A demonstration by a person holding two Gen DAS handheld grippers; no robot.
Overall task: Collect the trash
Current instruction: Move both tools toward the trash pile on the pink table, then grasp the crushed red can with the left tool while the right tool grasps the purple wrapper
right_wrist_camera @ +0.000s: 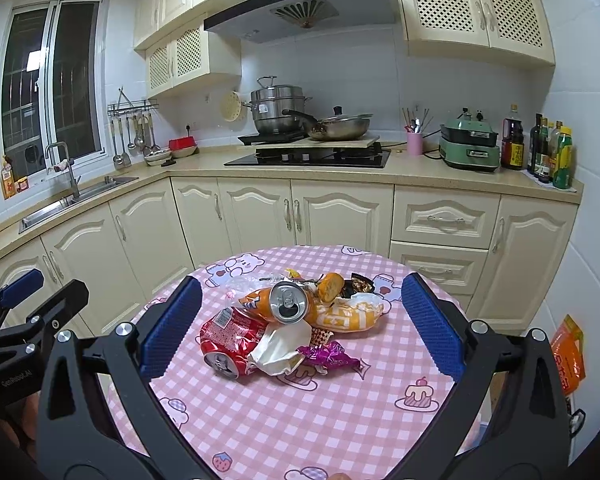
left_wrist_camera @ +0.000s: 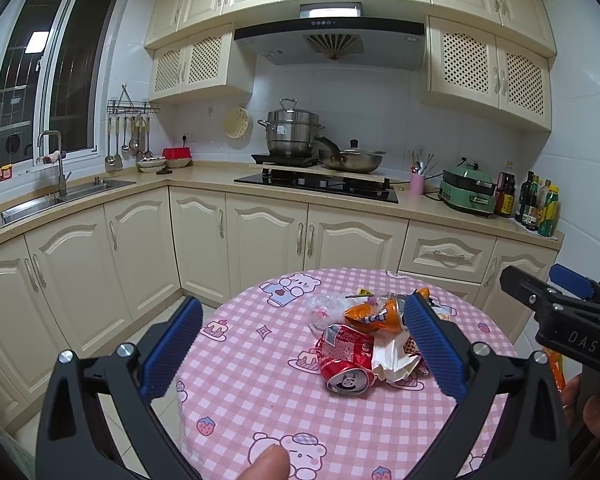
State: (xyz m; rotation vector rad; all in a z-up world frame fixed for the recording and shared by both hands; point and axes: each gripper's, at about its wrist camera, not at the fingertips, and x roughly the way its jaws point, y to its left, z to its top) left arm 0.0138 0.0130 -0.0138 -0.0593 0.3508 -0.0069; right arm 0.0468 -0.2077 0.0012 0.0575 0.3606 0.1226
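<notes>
Both grippers spread wide, holding nothing, short of the trash heap.

Left gripper [left_wrist_camera: 302, 344] and right gripper [right_wrist_camera: 300, 326] face the crushed red can [right_wrist_camera: 230, 340]; nudged, it could roll toward the tabletop's [right_wrist_camera: 320, 412] near edge.

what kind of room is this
A home kitchen, most likely: a gas hob with a steamer pot under a range hood, a sink by the window, and cream cabinets all round.
</notes>
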